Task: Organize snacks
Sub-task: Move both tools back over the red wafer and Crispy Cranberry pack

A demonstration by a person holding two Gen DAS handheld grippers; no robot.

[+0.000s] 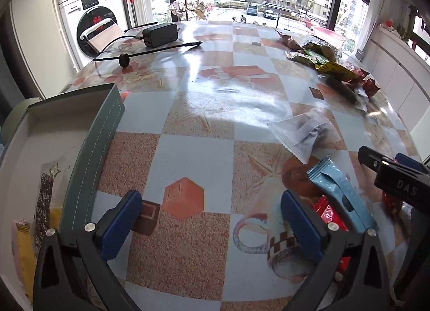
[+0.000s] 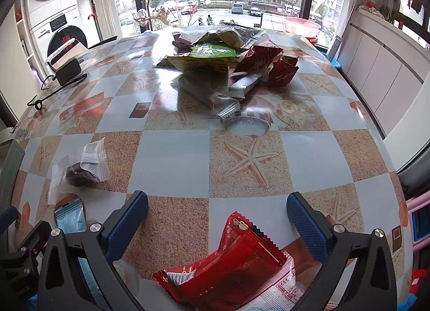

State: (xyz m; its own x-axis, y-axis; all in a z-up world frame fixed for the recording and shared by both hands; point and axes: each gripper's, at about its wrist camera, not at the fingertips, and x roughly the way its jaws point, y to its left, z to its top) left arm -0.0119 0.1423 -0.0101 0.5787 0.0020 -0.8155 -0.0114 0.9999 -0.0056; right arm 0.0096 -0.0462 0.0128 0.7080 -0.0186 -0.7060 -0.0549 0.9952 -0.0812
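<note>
My left gripper is open and empty above the tablecloth, just right of a grey-green box that holds several snack packets. A light blue packet and a red packet lie by its right finger. My right gripper is open, low over a red snack packet that lies between its fingers, not gripped. The blue packet lies at its left. A clear packet with a dark sweet lies farther left; it also shows in the left wrist view.
A heap of larger snack bags lies at the table's far side, also visible in the left wrist view. A black power adapter with its cable lies at the far left. The round table's edge curves at the right.
</note>
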